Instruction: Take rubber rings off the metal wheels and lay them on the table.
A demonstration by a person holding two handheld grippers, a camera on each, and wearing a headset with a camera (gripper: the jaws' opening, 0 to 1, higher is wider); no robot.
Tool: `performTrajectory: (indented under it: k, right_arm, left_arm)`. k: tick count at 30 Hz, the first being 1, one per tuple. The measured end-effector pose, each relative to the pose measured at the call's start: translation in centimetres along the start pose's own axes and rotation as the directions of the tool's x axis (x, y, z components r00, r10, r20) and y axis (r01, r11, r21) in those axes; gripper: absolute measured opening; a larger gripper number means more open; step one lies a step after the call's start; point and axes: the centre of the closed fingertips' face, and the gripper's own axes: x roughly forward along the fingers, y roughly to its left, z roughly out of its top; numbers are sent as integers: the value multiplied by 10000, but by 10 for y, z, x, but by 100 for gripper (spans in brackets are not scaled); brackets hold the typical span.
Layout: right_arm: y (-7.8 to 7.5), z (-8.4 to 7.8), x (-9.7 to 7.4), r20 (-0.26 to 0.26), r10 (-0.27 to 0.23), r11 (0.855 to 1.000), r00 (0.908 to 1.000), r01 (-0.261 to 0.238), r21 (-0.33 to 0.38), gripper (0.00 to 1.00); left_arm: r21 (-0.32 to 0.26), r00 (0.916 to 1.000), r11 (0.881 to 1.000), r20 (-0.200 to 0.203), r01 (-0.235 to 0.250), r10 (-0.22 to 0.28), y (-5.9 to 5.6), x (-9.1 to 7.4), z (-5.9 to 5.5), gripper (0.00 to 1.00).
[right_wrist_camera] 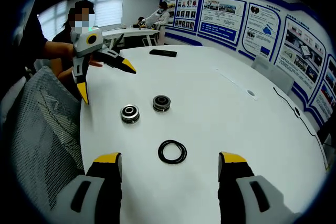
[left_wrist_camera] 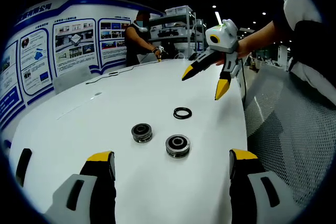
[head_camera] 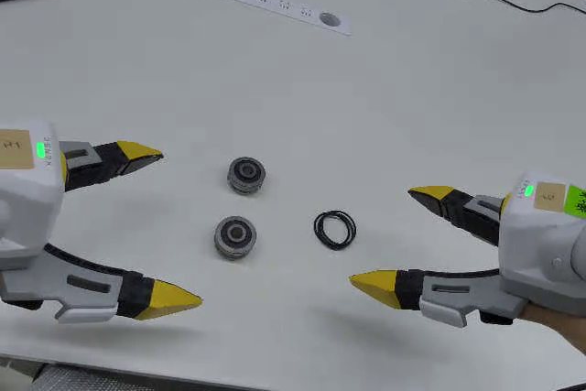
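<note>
Rubber rings (head_camera: pixel 334 229), black and apparently two overlapping, are lying flat on the white table (head_camera: pixel 366 107), clear of any wheel. To their left, the near wheel (head_camera: pixel 235 236) and the far wheel (head_camera: pixel 246 174) are resting on their sides, axles pointing up, just apart from each other. I cannot tell from these views whether either wheel is carrying a ring in its groove. I am holding the left gripper (head_camera: pixel 179 226) with its jaws spread wide and nothing between them. Both wheels are sitting directly ahead of that opening, the near wheel closest to its line. I am holding the right gripper (head_camera: pixel 383 235) equally wide and empty, facing the left one across the work, with the loose rings just ahead of its tips and the wheels beyond them. In my judgement the left gripper is the nearer to the wheels. Because the wheels are lying flat, any ring on them is running level with the table, so a jaw tip is needing to come in low at the rim while the other gripper is steadying the hub. Slippage of the wheel on the smooth top is the risk I am noting.
</note>
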Motion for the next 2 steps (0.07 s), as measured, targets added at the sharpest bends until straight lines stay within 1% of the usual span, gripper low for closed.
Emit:
performTrajectory:
  k: [2]
  right_arm:
    - [1, 1, 1, -2, 15, 10000, 10000, -15, -4, 76]
  left_arm:
    - [7, 10000, 10000, -17, -4, 4, -1, 0, 0, 92]
